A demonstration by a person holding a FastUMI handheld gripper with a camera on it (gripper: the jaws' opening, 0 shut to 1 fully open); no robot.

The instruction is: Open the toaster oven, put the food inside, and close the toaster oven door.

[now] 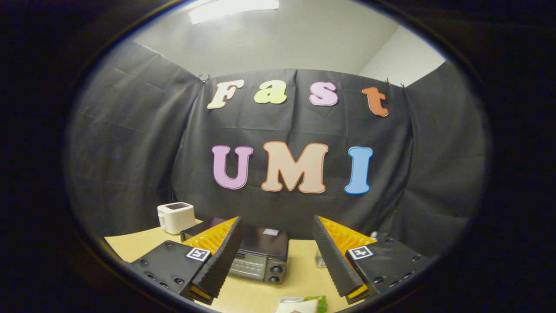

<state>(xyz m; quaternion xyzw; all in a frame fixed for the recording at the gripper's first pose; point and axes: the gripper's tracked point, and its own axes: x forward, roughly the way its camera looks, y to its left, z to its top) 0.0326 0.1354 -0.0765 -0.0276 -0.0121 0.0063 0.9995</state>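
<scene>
The claw [278,254], with orange fingers and black ribbed pads, is spread wide and pinches nothing. The black box-shaped toaster oven [260,254] stands on the pale wooden desk [299,282] just ahead, partly behind the left finger; its door looks closed. Nearer than the oven, under the fingers, lies the food [306,304], a sandwich with green leaf. A white plastic toaster [175,217] stands left of the oven, further back.
</scene>
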